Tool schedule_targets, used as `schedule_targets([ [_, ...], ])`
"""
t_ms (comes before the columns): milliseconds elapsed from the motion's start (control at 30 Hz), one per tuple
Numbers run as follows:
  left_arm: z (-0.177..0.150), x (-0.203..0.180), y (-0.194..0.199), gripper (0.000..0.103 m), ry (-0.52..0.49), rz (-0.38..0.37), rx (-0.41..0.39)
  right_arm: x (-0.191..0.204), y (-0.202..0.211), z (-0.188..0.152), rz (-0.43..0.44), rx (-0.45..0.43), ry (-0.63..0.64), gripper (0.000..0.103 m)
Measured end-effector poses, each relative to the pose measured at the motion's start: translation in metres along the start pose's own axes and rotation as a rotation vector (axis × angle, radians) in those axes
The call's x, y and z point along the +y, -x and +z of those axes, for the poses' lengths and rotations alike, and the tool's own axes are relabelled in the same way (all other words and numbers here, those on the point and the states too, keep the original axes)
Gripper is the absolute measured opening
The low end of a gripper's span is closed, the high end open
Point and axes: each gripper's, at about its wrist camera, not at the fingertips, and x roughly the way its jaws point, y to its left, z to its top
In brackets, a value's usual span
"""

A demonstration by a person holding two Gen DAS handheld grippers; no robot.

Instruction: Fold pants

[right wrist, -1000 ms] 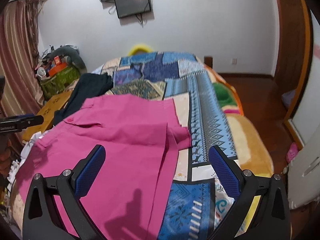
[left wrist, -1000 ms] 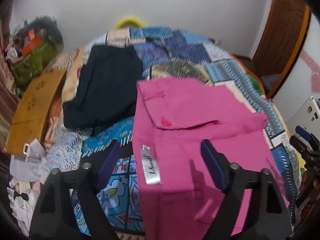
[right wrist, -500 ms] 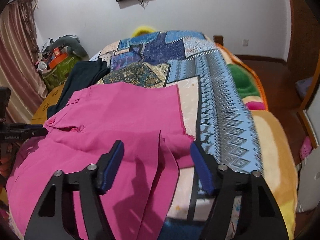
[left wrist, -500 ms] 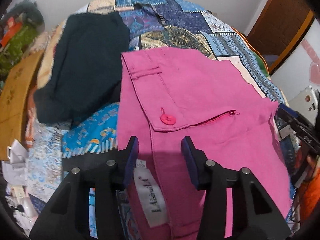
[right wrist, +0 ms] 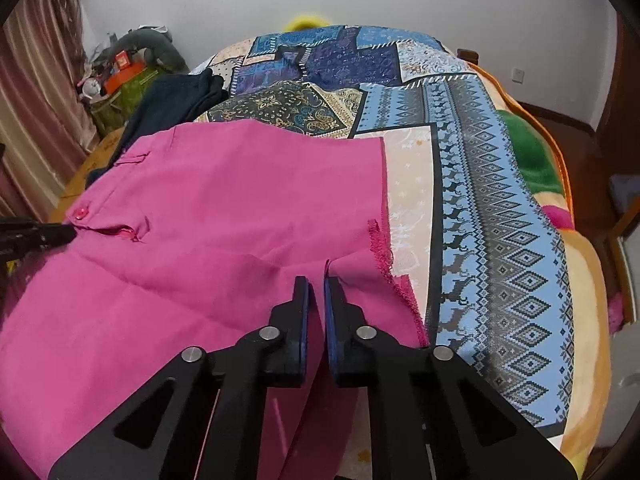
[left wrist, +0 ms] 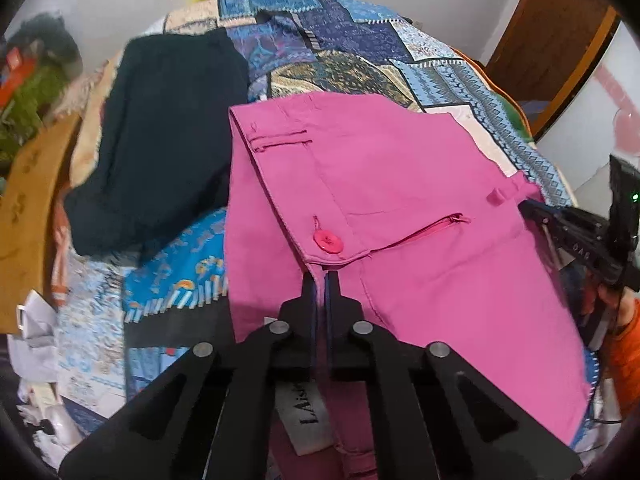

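1. Since the earlier frame both grippers have come down onto the pink pants (left wrist: 420, 208) and their jaws have just been closing
2. The left gripper (left wrist: 321, 280) is clamped on the waistband edge just below the pink button (left wrist: 328, 241)
3. The right gripper (right wrist: 317, 284) pinches the frayed leg hem
4. The pants lie spread on the patchwork bedspread (right wrist: 500, 216), beside a dark folded garment (left wrist: 160, 140)

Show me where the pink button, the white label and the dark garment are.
pink button (left wrist: 328, 241), left wrist view, its face.
white label (left wrist: 308, 416), left wrist view, printed part.
dark garment (left wrist: 168, 140), left wrist view, middle of the cloth.
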Motion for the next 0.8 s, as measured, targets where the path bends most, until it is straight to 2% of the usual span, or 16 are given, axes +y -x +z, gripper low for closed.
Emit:
schedule_targets([
  [100,-0.006,0.003,0.002,0.003,0.013,0.02,-0.019,-0.001,0.001,-0.001,-0.032,-0.009,0.019,0.003],
  [233,-0.014,0.005,-0.002,0.004,0.033,0.038,-0.028,-0.001,-0.018,-0.004,-0.037,0.051,0.021,0.003],
  [433,-0.013,0.0,0.006,0.01,-0.038,0.064,-0.026,0.001,-0.013,-0.001,-0.049,0.065,0.047,0.004],
  [500,-0.012,0.0,0.013,0.02,-0.06,0.073,-0.033,0.002,-0.005,-0.001,-0.049,0.059,0.043,0.004],
  [567,-0.008,0.004,0.022,0.053,-0.058,0.09,-0.058,0.003,0.007,0.002,-0.048,0.037,0.042,0.005],
  [600,-0.006,0.007,0.027,0.057,-0.049,0.092,-0.079,0.002,0.012,0.003,-0.043,0.025,0.038,0.006],
  [667,0.001,0.012,0.033,0.058,-0.033,0.089,-0.101,0.001,0.024,0.007,-0.034,0.001,0.025,0.009],
  [800,0.019,0.024,0.033,0.058,0.009,0.068,-0.099,-0.006,0.041,0.017,-0.04,-0.059,-0.007,0.026],
])
